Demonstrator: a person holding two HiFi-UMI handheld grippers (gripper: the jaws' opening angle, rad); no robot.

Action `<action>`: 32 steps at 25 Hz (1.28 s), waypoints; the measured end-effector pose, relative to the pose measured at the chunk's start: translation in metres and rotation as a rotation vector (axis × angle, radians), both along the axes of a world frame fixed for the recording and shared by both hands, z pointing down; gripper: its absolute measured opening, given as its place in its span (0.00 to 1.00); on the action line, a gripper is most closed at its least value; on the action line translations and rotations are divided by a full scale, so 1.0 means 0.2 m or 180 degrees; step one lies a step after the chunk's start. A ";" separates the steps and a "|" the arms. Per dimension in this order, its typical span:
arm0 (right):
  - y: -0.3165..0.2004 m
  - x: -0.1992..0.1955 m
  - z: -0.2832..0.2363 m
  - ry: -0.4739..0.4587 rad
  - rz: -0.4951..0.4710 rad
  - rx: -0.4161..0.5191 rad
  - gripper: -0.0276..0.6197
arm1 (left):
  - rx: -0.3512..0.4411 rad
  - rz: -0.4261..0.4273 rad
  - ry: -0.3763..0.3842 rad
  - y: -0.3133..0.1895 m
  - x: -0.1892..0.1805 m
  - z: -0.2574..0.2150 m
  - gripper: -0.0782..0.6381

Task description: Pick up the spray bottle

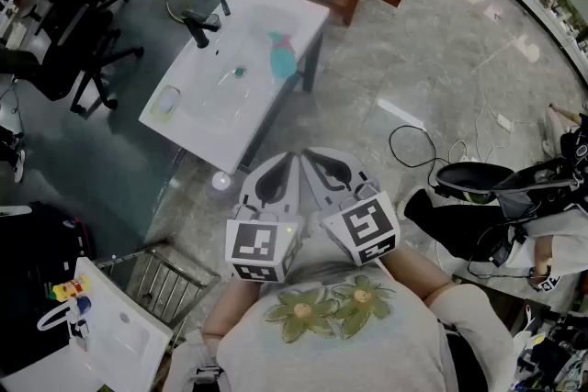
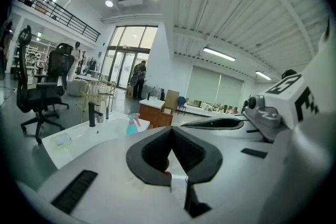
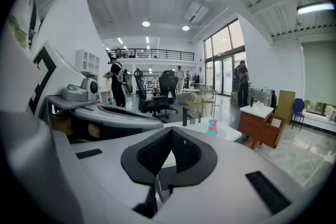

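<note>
With the left gripper and right gripper both closed and empty, you stood well apart from the teal spray bottle on the washbasin, so walking closer and opening the jaws was due.

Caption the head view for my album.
Left gripper and right gripper, shut and empty, side by side, facing a teal spray bottle on a white counter.

Spray bottle tiny at centre right of right gripper view, label unreadable, pale item at basin's left end too small to name, perhaps a soap dish, office chair cut off at upper left edge
</note>
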State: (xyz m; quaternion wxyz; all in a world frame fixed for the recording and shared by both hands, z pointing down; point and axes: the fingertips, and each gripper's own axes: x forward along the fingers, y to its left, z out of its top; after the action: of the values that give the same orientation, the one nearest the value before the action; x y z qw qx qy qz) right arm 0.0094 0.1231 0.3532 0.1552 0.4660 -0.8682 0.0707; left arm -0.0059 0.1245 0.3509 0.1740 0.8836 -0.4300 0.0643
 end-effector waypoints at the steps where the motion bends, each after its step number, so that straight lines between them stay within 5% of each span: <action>1: 0.00 0.00 0.00 0.0001 -0.0003 0.0003 0.08 | 0.0001 -0.0003 -0.0002 0.00 0.00 0.00 0.12; 23: -0.02 -0.24 0.08 0.0046 -0.0005 -0.0246 0.08 | -0.0027 -0.0003 0.0051 -0.02 -0.24 0.07 0.12; 32: -0.09 -0.25 0.06 0.0511 0.0203 -0.0001 0.08 | -0.0006 0.0047 0.0071 -0.09 -0.25 0.05 0.12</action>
State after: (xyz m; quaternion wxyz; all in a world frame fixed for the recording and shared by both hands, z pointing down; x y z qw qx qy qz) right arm -0.0397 0.1052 0.3659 0.2220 0.4975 -0.8377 0.0381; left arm -0.0563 0.1068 0.3601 0.1791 0.8873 -0.4213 0.0560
